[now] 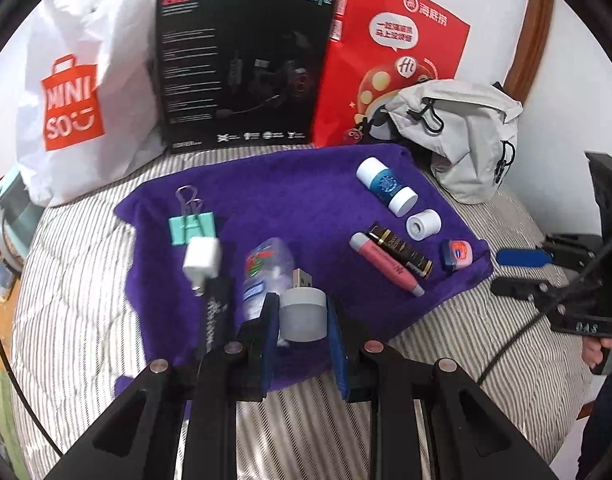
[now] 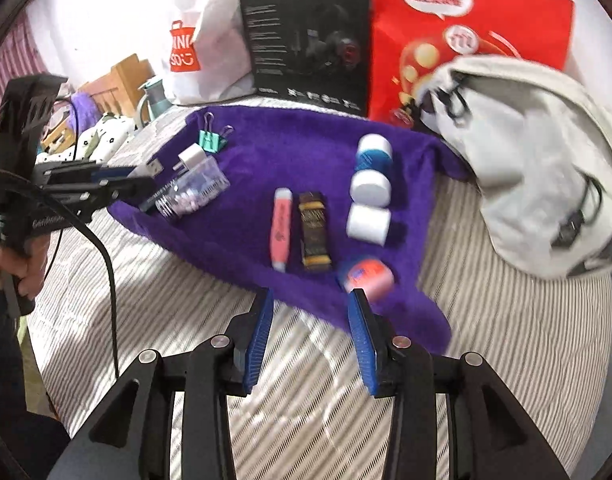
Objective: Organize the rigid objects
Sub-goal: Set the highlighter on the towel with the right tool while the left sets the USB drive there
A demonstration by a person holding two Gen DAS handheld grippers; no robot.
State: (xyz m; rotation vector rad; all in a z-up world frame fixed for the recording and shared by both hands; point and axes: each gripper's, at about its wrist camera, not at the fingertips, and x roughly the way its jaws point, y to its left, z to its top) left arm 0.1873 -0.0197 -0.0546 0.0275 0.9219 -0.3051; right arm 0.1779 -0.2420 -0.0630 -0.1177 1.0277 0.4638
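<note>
My left gripper (image 1: 302,320) is shut on a grey USB plug-in light (image 1: 304,312), held low over the purple towel (image 1: 306,192); the right wrist view shows that gripper (image 2: 140,180) at the left. On the towel lie a teal binder clip (image 1: 192,228), a white charger plug (image 1: 202,258), a clear bottle (image 1: 266,272), a blue-and-white bottle (image 1: 385,186), a white cap (image 1: 423,224), a pink tube (image 2: 281,234), a black-and-gold tube (image 2: 313,236) and a small pink tin (image 2: 367,274). My right gripper (image 2: 311,320) is open at the towel's near edge, its right finger beside the tin.
A white shopping bag (image 1: 74,92), a black box (image 1: 242,68) and a red paper bag (image 1: 389,52) stand against the wall behind the towel. A grey cloth bag (image 1: 465,136) lies at the right. Striped bedding (image 1: 445,340) surrounds the towel. A hand (image 2: 22,268) grips the left handle.
</note>
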